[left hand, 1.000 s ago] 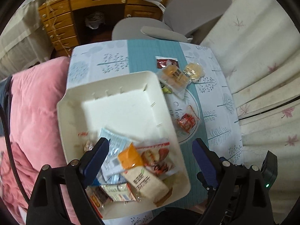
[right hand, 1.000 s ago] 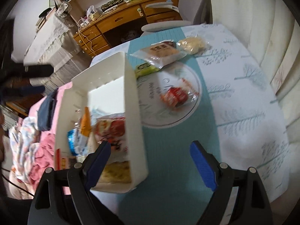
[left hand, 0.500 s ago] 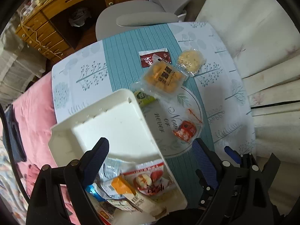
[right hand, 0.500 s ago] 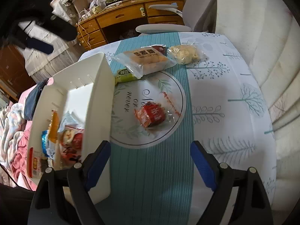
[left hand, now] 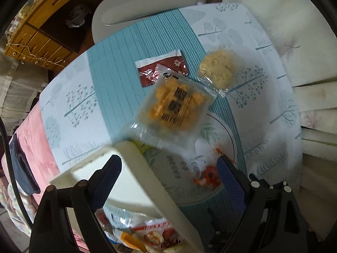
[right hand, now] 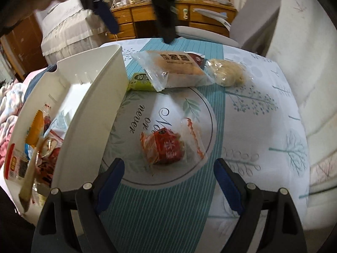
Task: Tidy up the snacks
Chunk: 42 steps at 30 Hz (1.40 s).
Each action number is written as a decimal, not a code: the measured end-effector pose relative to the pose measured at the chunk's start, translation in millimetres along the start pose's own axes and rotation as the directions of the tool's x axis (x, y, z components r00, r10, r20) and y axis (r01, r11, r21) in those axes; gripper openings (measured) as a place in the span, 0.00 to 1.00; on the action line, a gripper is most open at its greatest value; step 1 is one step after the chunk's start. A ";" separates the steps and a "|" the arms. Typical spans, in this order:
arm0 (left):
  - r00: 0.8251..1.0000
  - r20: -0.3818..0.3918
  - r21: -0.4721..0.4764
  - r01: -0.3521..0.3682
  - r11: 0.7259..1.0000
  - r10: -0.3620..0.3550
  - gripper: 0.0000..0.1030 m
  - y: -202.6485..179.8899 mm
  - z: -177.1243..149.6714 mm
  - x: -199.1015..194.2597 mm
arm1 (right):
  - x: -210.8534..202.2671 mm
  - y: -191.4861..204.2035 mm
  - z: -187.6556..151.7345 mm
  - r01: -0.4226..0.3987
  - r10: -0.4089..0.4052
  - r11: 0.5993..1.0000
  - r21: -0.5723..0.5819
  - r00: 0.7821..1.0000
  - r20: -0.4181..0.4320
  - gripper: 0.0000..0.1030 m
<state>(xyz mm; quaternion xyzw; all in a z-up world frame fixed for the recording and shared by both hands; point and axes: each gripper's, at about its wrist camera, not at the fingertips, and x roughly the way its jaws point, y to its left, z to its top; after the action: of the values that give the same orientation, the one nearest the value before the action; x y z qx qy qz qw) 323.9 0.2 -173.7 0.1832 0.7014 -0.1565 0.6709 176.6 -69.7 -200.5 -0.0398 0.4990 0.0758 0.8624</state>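
Your right gripper (right hand: 168, 175) hovers with fingers spread wide and empty, just short of the red snack in a clear wrapper (right hand: 163, 148) lying on the round printed motif of the teal-and-white tablecloth (right hand: 263, 126). Just to its left stands the tall side wall of the white plastic bin (right hand: 92, 105), already holding several packets. Beyond lie a clear-wrapped orange cake pack (right hand: 179, 69), a small green packet (right hand: 141, 82) and a pale round cookie in plastic (right hand: 228, 74). Your left gripper (left hand: 168, 177), also spread and empty, hangs above the bin's corner (left hand: 134, 164).
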 end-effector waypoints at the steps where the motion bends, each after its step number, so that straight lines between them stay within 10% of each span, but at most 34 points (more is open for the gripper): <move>1: 1.000 -0.008 0.003 -0.003 1.000 0.003 0.88 -1.7 4.5 6.0 | 2.7 0.1 0.8 -0.008 0.008 1.000 -0.008 1.000 0.000 0.85; 30: 0.981 -0.118 0.020 -0.154 0.988 0.155 0.99 -12.0 66.2 108.2 | 46.4 -0.5 8.8 -0.075 0.073 0.993 -0.087 0.997 -0.026 0.72; 42: 0.993 -0.101 -0.045 -0.059 0.997 0.055 0.61 -0.5 62.1 110.7 | 49.6 -10.4 10.6 -0.105 0.101 0.991 -0.088 0.994 -0.047 0.68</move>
<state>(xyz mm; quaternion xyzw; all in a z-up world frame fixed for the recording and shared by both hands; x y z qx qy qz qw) 374.9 -23.9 -287.3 0.1947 0.7321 -0.1111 0.6432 211.8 -73.9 -238.2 -0.0546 0.5146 0.1420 0.8438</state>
